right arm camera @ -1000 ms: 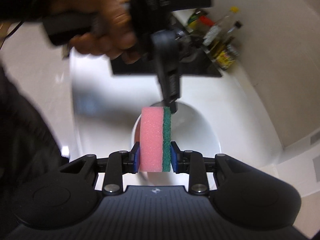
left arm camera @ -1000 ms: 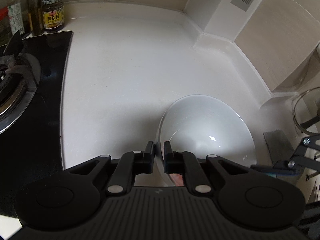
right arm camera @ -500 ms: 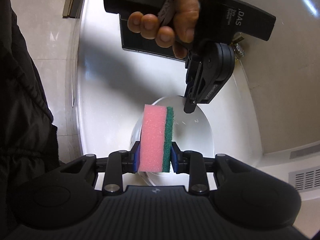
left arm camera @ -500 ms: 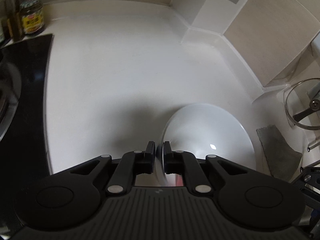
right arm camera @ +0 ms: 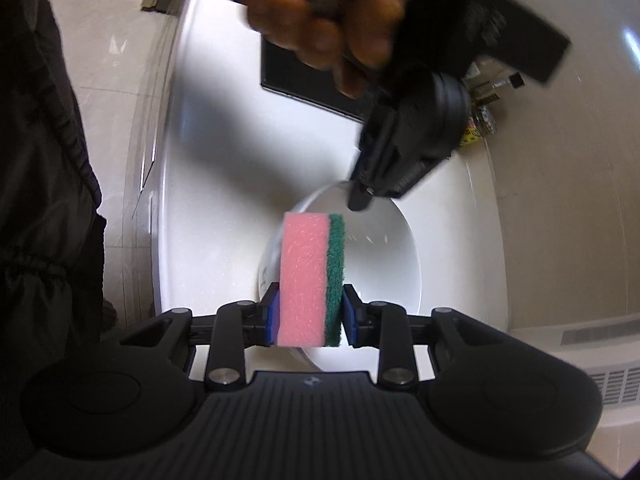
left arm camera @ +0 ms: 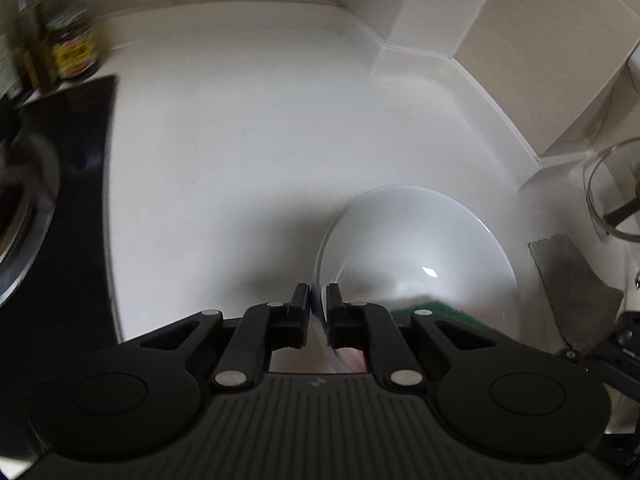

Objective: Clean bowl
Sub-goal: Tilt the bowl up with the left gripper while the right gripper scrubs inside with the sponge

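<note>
White bowl on the white tabletop, tilted; left tool clamped on its rim; right tool grips a pink-and-green sponge (green side right) over the bowl.

Counter open left of bowl; stove, jar beyond.

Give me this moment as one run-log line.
left gripper: shut on bowl rim | right gripper: shut on sponge, over bowl
</note>
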Action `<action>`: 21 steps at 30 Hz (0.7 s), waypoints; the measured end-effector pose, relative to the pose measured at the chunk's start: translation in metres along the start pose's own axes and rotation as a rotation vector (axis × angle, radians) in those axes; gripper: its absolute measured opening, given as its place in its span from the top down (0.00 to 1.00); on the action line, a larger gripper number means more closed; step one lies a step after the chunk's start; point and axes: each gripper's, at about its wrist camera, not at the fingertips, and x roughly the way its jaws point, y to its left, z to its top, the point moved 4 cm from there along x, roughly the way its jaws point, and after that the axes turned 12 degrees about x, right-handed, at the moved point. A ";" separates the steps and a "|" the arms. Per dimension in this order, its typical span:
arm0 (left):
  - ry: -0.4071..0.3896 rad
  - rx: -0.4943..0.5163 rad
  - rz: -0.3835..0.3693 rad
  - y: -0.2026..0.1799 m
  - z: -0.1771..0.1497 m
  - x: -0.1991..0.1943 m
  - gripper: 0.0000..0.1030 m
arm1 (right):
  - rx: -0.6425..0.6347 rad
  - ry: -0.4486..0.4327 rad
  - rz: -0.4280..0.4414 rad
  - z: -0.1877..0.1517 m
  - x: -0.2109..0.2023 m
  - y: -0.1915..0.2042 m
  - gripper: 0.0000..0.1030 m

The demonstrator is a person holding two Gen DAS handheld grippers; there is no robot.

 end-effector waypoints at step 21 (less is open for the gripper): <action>-0.010 0.050 -0.003 -0.014 0.023 0.002 0.97 | 0.040 0.052 0.004 -0.006 -0.001 -0.020 0.74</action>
